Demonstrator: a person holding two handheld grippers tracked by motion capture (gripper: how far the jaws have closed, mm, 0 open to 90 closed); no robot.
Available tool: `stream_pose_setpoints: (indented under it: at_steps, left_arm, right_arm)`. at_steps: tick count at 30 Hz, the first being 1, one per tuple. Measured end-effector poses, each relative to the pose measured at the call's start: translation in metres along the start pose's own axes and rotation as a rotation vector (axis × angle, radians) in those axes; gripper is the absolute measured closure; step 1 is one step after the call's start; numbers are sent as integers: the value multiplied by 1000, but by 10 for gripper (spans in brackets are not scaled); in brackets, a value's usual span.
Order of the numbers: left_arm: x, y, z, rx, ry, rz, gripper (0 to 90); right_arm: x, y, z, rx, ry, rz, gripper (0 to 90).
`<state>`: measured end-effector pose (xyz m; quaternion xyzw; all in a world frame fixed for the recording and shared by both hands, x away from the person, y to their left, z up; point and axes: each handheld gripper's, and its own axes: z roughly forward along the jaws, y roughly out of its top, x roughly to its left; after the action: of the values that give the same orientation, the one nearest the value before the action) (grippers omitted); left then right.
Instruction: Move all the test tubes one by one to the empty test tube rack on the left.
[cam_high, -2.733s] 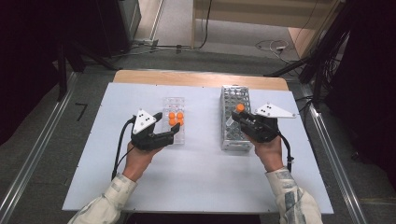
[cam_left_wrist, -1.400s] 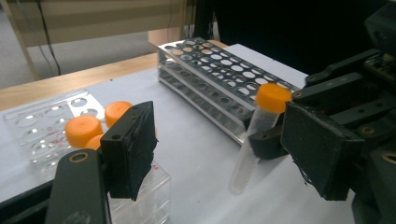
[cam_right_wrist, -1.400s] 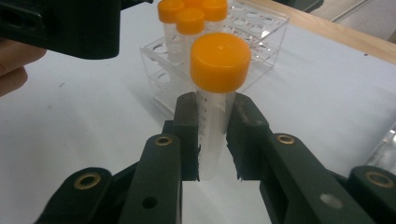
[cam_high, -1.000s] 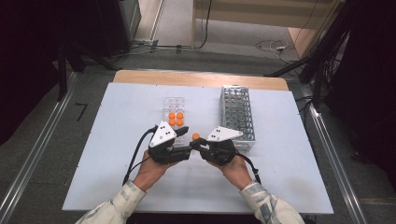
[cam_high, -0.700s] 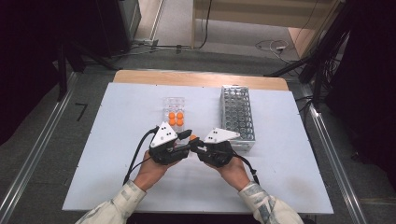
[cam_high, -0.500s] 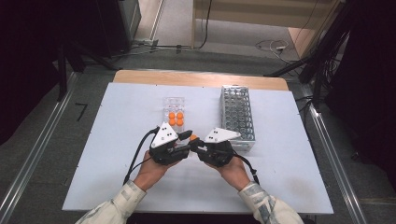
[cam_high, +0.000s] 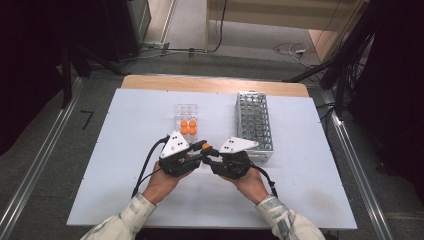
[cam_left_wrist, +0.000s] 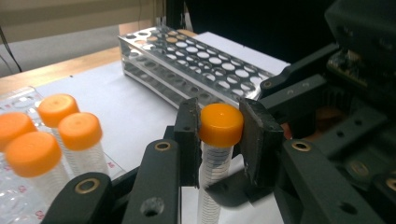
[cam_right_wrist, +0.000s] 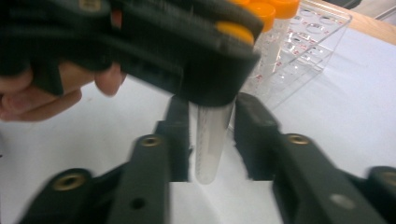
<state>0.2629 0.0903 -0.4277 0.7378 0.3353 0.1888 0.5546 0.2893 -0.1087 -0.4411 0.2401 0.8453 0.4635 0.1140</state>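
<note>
- Grippers meet at the middle of the white table, near the person's edge, tips pointed at each other.
- Left gripper has its jaws either side of the orange cap of a clear tube. The left jaw looks pressed against the cap and the right one has a sliver of gap, so I can't tell if it's actually clamped or just bracketing it.
- Right gripper sits lower on the same tube: in the right gripper view its jaws flank the clear graduated body with daylight on both sides, so they're apart and not squeezing.
- That tube stands roughly upright, cap on top, bottom end close to the tabletop. Can't say whether it touches. From the high view it's just a small orange dot between the two grippers.
- Clear plastic rack sits just beyond the grippers, toward the far side, holding four more orange-capped tubes in a little two-by-two cluster. In the left gripper view they're on the left, standing upright in the rack.
- Metal rack with a grid of round holes lies to the right of the clear one, long side running away from the person. Its holes look vacant from above.
- Person's left hand is wrapped around the left gripper's body, fingers visible in the right gripper view.
</note>
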Motion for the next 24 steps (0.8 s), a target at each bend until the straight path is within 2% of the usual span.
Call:
stream_pose_setpoints:
  at_steps: [3, 5, 8, 16, 24]
  left_arm:
    - [5, 6, -8, -19, 15, -9, 699]
    - [9, 9, -14, -40, 32, -19, 699]
    - [18, 15, -23, -54, 65, -39, 699]
    - [37, 22, -39, -69, 141, -91, 700]
    - [50, 29, -53, -102, 194, -119, 700]
  right_arm:
    - [-3, 0, -1, 12, 8, -2, 407]
    - [-8, -2, -3, 19, 12, -2, 350]
    - [-15, -5, -9, 23, -7, 9, 296]
    - [-35, -8, -30, -16, -80, 64, 266]
    - [-46, -11, -43, -35, -124, 89, 266]
